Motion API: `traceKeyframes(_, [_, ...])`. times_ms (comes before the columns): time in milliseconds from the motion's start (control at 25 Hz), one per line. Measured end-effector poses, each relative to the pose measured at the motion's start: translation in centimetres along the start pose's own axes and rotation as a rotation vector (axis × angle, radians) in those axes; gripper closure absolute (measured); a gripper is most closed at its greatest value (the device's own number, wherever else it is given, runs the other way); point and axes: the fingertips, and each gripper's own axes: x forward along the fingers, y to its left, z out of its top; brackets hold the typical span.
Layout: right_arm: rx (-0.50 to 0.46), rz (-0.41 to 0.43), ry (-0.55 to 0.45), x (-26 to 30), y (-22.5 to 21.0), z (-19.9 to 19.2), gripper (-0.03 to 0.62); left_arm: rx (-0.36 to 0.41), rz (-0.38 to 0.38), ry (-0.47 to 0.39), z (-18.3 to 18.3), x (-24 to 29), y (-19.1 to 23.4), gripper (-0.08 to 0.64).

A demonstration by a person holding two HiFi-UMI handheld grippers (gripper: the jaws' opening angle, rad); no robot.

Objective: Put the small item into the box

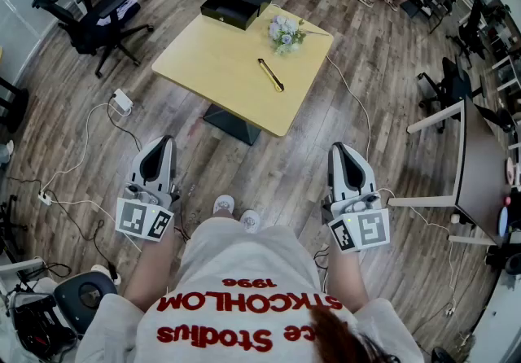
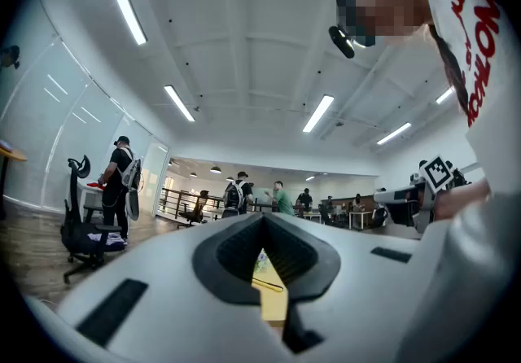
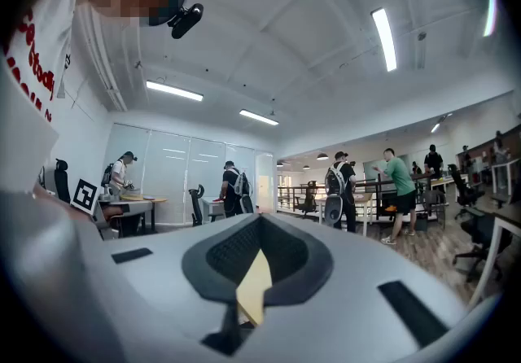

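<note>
A slim gold item (image 1: 271,75) lies on the yellow table (image 1: 212,68), well ahead of me. The open black box (image 1: 236,2) stands at the table's far corner. Both grippers hang low in front of my body, short of the table. My left gripper (image 1: 160,146) and right gripper (image 1: 345,154) are shut with nothing in them. In the left gripper view, the table (image 2: 273,304) and the gold item (image 2: 269,285) show through the notch between the shut jaws. The right gripper view shows only a sliver of the table (image 3: 254,288).
A small bunch of pale flowers (image 1: 285,32) sits on the table between the box and the gold item. A black office chair (image 1: 98,19) stands left of the table, with cables and a power strip (image 1: 122,99) on the floor. Another desk (image 1: 476,166) stands at the right. People stand at the far side.
</note>
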Motion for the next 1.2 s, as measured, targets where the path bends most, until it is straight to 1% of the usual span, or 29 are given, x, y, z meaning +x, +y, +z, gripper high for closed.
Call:
traceKeyframes(280, [0.001,0.018,-0.009,-0.9,0.1,-0.1,0.589,-0.001,0.003,-0.006,-0.2,-0.3,-1.0,0.558])
traceKeyframes(680, [0.037,0.026,-0.019,-0.6,-0.4,-0.1,0.589,0.001,0.006,0.0,-0.3,0.7,-1.1,0.558])
traceKeyframes(920, [0.05,0.017,-0.01,2.2,-1.5,-0.6,0.589,-0.011,-0.007,0.004,-1.1,3.6,0.4,0.558])
traceKeyframes(1200, [0.044,0.011,0.002,8.1,-3.3,-0.4,0.589,-0.011,-0.048,-0.004,-1.2,9.9,3.1,0.558])
